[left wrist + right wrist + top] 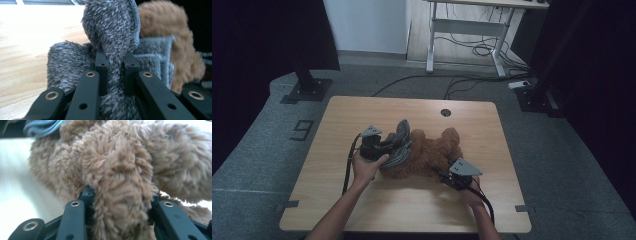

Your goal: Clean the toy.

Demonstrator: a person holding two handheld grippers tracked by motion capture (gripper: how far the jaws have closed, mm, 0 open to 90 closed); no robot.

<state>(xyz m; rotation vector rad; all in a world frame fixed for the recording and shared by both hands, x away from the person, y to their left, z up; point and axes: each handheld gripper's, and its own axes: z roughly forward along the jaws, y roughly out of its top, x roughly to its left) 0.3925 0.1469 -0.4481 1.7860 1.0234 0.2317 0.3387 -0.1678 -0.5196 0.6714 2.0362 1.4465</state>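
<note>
Left gripper (113, 62) clamped on grey fleece garment (112, 32), left hand (366, 167) raised at toy's left, right gripper (120, 195) pinching a limb of brown plush teddy bear (429, 152), mid wooden table (362, 112).

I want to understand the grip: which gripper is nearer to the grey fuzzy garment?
Left. The left gripper is shut on the grey fuzzy garment. The right gripper is apart from it, shut on a limb of the brown plush toy.
</note>
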